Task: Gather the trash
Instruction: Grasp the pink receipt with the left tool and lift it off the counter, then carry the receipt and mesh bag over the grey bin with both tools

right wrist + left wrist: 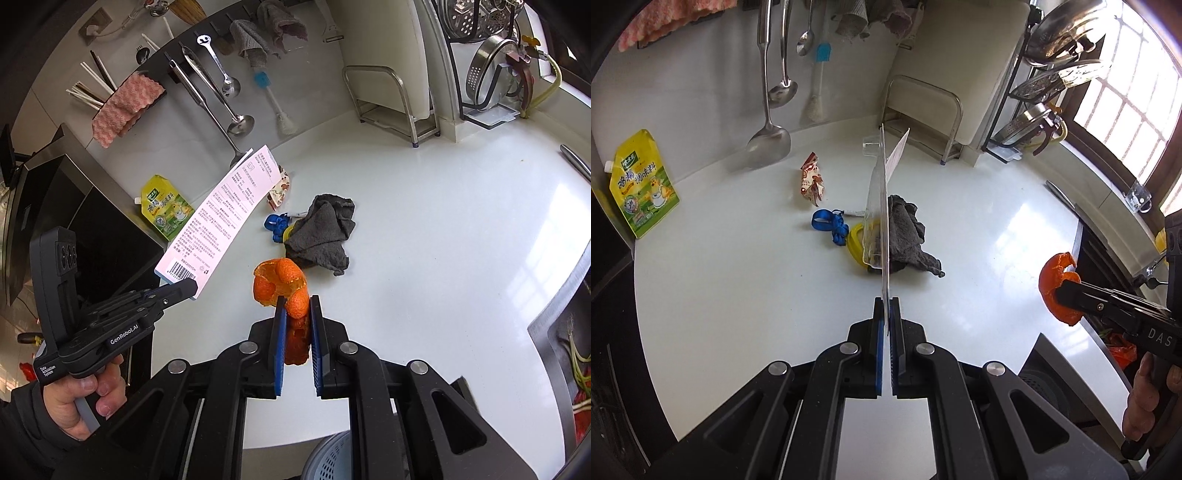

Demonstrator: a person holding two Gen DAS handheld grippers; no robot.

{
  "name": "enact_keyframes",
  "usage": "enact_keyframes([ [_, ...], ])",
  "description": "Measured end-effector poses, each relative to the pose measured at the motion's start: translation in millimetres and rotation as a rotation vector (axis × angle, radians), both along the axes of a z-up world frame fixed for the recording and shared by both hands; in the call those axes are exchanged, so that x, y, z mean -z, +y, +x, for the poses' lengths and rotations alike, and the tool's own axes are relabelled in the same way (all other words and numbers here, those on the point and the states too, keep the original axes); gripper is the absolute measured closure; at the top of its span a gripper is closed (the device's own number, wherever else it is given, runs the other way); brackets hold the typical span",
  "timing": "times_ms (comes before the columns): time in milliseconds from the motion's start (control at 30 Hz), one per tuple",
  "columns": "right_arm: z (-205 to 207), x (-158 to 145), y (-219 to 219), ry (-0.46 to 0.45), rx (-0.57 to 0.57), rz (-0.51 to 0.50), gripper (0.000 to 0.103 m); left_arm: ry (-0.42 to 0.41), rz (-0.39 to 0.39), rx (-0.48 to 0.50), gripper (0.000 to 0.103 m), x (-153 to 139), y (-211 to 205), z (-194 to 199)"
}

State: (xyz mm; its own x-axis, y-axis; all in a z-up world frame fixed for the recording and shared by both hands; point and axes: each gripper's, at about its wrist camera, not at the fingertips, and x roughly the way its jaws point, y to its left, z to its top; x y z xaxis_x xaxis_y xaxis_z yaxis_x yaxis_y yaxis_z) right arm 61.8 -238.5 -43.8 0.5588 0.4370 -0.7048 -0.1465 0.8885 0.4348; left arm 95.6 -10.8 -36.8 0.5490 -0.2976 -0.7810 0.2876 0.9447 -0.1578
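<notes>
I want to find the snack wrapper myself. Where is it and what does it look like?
Look at the white countertop, below the hanging steel spatula. The crinkly red-brown and white snack wrapper lies just behind the blue strap. It alone has cartoon pictures; the neighbouring grey cloth is plain.

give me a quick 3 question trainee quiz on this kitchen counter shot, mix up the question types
1. True or false: the right gripper is shut on an orange peel.
2. What does the left gripper hold? A) spoon B) blister pack with printed card C) grey cloth
3. Fill in: the grey cloth lies on the white ____, beside a blue strap.

Key: 1 true. 2 B, the blister pack. 3 counter.
</notes>
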Motion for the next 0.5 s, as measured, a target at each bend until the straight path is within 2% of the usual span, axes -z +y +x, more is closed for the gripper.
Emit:
enact_keyframes([
  [500,-79.9,6.4,-25.5,0.011,-0.007,-0.001,0.092,-0.003,-0.008,0.036,0.1,-10.7,-35.5,-83.9],
])
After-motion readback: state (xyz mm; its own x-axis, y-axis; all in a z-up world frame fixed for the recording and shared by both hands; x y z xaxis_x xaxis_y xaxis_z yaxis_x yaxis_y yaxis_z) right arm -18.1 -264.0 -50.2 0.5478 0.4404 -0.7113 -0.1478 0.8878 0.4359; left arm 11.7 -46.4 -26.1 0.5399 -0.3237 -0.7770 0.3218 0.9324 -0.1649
